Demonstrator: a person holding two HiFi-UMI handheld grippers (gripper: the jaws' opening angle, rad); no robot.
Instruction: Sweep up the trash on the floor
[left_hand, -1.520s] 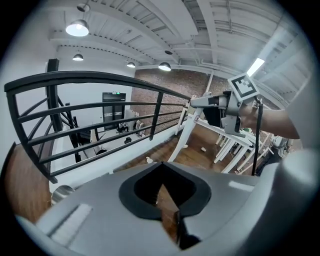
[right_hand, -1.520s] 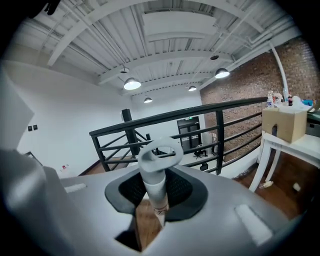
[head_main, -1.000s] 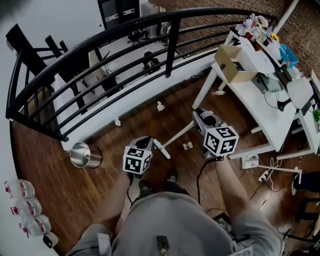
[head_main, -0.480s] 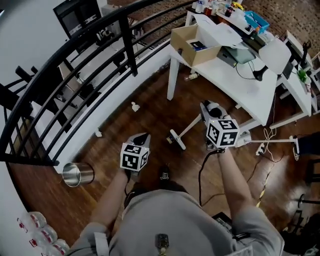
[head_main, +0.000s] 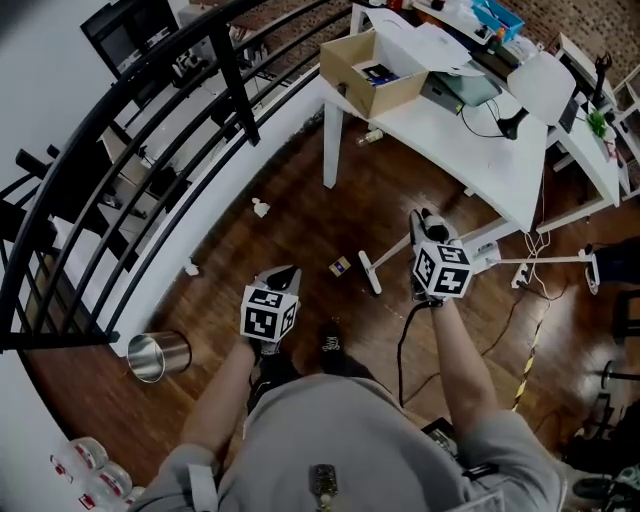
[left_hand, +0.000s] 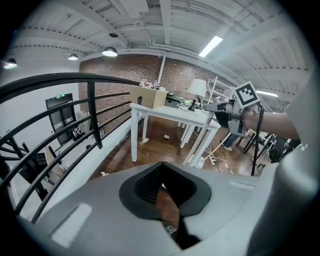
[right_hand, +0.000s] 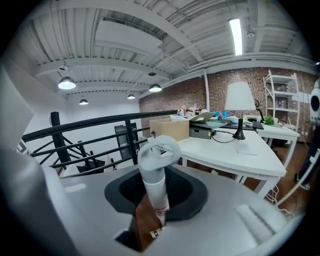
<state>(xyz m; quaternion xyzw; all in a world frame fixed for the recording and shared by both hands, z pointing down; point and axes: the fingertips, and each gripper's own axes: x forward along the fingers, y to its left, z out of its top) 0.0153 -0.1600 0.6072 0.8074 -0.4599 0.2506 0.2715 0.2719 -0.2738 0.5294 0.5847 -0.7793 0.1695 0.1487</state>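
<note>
The white table stands well beyond both fingertips. The right gripper pinches the broom handle, keeping the broom head low for sweeping. The left gripper hangs slightly spread, empty (spare, probably). The trash lies just beyond the left fingers.

The small yellow-and-dark box on the wooden floor is too small to identify, as are the two white crumpled scraps. The clear plastic bottles are cut off at the head view's lower left corner, and the white table runs past its top edge. The white plastic broom handle vanishes under the right hand-held gripper, its grip end hidden.
</note>
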